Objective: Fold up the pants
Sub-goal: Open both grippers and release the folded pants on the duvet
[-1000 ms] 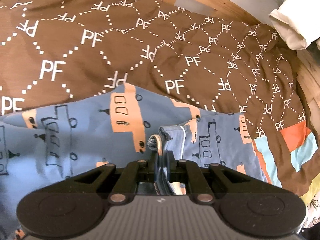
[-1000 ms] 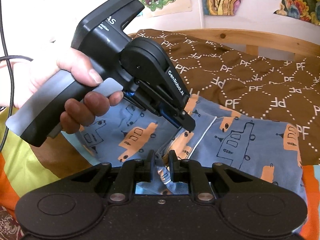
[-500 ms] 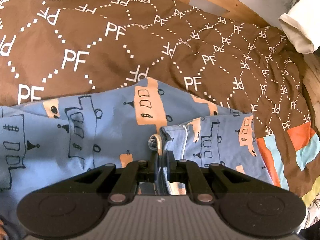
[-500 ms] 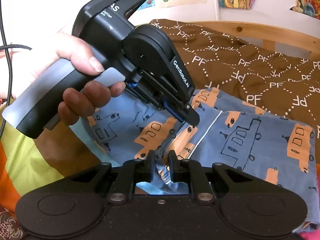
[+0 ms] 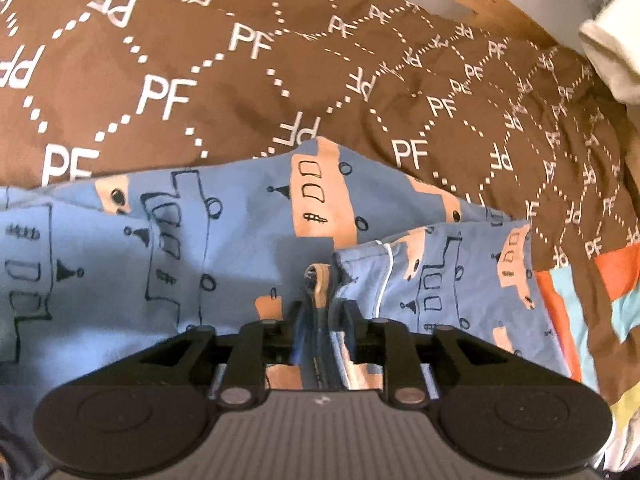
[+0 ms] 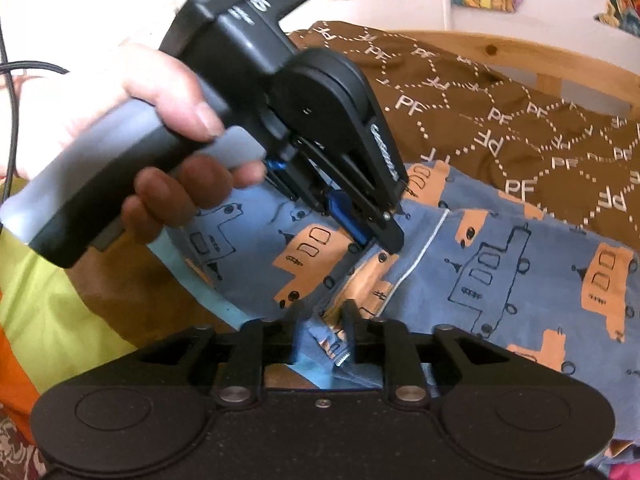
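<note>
Soft blue cotton pants printed with orange trucks (image 5: 248, 240) lie flat on the bed, folded edge with white piping toward the brown quilted PF-print bedspread (image 5: 200, 80). My left gripper (image 5: 320, 312) and right gripper (image 6: 322, 316) have both just been opening; jaws apart, bunched hem cloth sits loose between each pair, not clamped. Open bedspread beyond the pants up to the wooden bed rail (image 6: 560, 56). My left hand (image 6: 132, 136) holds its handle just above the cloth.

Left gripper (image 5: 320, 312) and right gripper (image 6: 322, 312): jaws just opening, pads apart. Both angled downward. Left hand (image 6: 132, 128) wrapped round its handle.
</note>
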The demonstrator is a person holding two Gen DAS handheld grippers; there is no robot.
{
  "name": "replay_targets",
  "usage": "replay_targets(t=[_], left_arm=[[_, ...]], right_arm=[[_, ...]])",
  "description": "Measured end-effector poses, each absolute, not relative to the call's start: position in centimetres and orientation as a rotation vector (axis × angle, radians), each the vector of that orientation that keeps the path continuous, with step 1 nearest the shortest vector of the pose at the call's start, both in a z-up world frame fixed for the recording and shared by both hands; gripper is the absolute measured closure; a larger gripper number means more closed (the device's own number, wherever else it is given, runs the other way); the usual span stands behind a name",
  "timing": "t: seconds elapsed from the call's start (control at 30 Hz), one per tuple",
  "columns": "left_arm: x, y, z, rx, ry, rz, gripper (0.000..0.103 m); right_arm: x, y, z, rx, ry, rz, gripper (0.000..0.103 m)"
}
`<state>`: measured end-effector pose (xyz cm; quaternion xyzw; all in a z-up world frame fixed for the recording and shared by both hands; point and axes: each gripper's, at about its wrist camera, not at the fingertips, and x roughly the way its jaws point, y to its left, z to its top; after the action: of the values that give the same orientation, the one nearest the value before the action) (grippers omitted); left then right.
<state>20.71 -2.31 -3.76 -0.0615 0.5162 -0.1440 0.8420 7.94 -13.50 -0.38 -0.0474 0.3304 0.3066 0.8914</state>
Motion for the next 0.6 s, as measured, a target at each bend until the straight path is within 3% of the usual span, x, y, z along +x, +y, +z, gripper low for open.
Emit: replay_targets(t=[0.07, 0.1, 0.3, 0.4, 0.6], left_arm=[[20.4, -1.8, -3.7, -0.165, 1.092, -0.295, 0.062], [20.1, -1.5, -3.6, -0.176, 1.09, -0.29, 0.051], [17.0, -1.8, -3.1, -0.159, 1.009, -0.215, 0.017], [15.5, -2.7, -3.6, -0.131, 0.983, -0.139, 0.015], [13.1, -5.3, -5.7, 0.118, 0.939, -0.093, 0.006]], right_arm=[[7.1, -14.1, 0.1, -0.133, 0.675, 0.634, 0.037], [6.8, -14.7, 0.4, -0.146, 0.674, 0.622, 0.033], [7.3, -20.8, 2.7, -0.197, 0.667, 0.381, 0.013], [8.8, -24.0, 3.1, -0.242, 0.652, 0.277, 0.003], [10.2, -26.0, 1.0, -0.25, 0.661, 0.271, 0.003]])
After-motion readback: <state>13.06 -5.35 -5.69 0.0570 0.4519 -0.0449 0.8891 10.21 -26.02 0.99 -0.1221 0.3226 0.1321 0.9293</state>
